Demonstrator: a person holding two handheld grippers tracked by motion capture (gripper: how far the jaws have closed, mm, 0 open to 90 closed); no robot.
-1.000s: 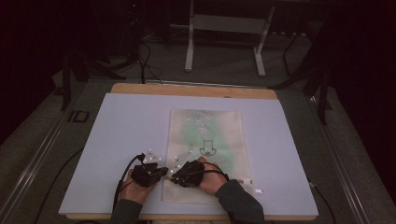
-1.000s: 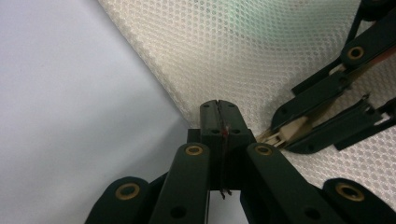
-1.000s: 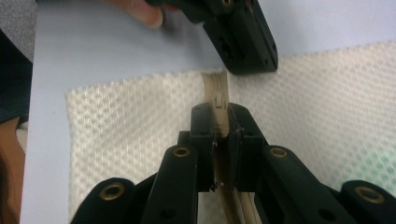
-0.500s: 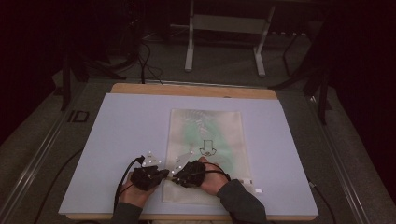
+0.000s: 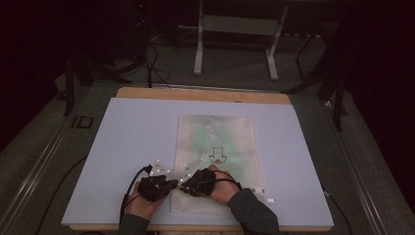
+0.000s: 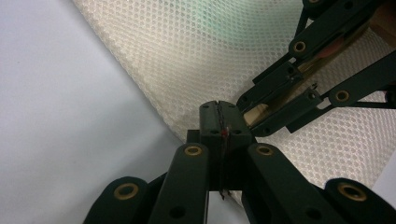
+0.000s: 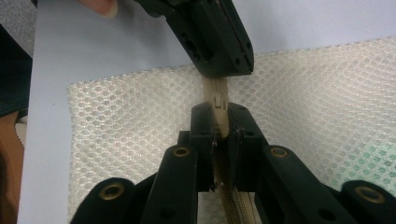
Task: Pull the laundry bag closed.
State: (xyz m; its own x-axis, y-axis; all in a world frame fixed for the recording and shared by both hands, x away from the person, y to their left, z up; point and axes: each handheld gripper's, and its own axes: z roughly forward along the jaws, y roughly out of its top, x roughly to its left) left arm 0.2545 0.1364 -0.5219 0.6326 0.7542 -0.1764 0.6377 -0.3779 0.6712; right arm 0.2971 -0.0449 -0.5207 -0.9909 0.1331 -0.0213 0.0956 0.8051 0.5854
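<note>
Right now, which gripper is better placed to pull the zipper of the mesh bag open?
The right gripper, probably. Its jaws are shut on the zipper with the zipper line running under them. The left gripper pinches the mesh bag end beside it, suited to anchoring.

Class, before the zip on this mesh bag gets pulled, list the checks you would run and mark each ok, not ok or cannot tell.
1. Right gripper shut on the zipper: ok.
2. Left gripper shut at the mesh bag's near edge: ok; what its pads pinch: cannot tell.
3. Bag lying flat on the table: ok.
4. Both grippers close together at the same zip end: ok.
5. Path along the zip free of snags: cannot tell.
</note>
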